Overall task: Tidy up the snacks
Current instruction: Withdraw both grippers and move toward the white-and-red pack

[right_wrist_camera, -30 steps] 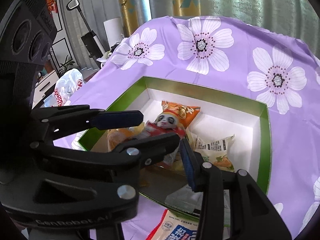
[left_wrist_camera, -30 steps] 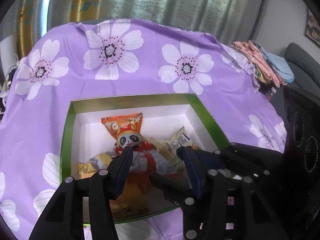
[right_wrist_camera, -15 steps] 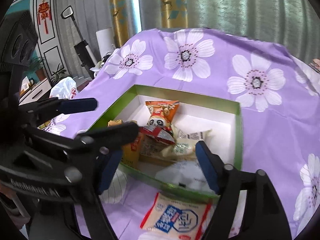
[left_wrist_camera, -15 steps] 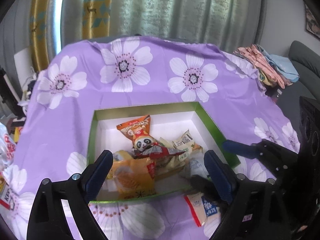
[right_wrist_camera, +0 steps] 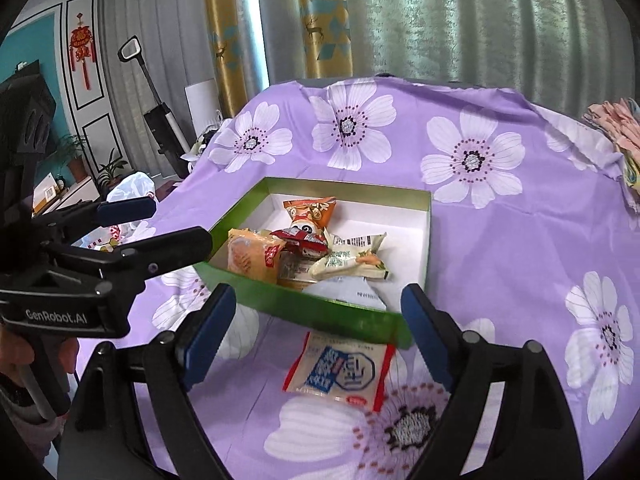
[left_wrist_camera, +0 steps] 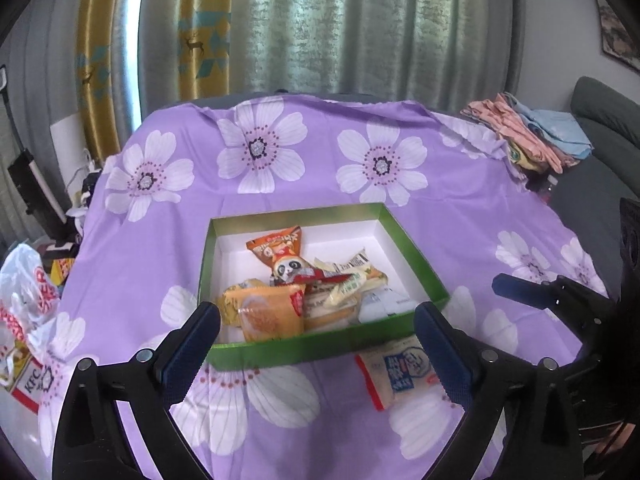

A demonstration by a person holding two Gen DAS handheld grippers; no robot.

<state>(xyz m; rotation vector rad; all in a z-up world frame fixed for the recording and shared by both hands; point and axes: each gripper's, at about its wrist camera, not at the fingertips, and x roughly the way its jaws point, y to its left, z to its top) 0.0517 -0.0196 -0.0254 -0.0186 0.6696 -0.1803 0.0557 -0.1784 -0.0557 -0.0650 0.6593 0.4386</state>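
Both claws are spread wide with nothing in them, the left gripper (left_wrist_camera: pixel 316 340) and right gripper (right_wrist_camera: pixel 320 320) hovering just in front of the green box (left_wrist_camera: pixel 420 256). The white-and-blue snack packet (right_wrist_camera: pixel 340 368) lies on the purple floral cloth (right_wrist_camera: pixel 520 260) against the box's near wall, between the right gripper's fingers, while the panda packet (left_wrist_camera: pixel 286 258) and the others sit piled inside the box.

**Snacks in and beside the box**

The green box (left_wrist_camera: pixel 320 350) lies open, white inside, with a heap of packets: an orange panda bag (left_wrist_camera: pixel 280 250), a yellow pastry (left_wrist_camera: pixel 266 314), pale wrappers. One blue-and-white packet (right_wrist_camera: pixel 340 370) lies flat outside, just beside its near wall.
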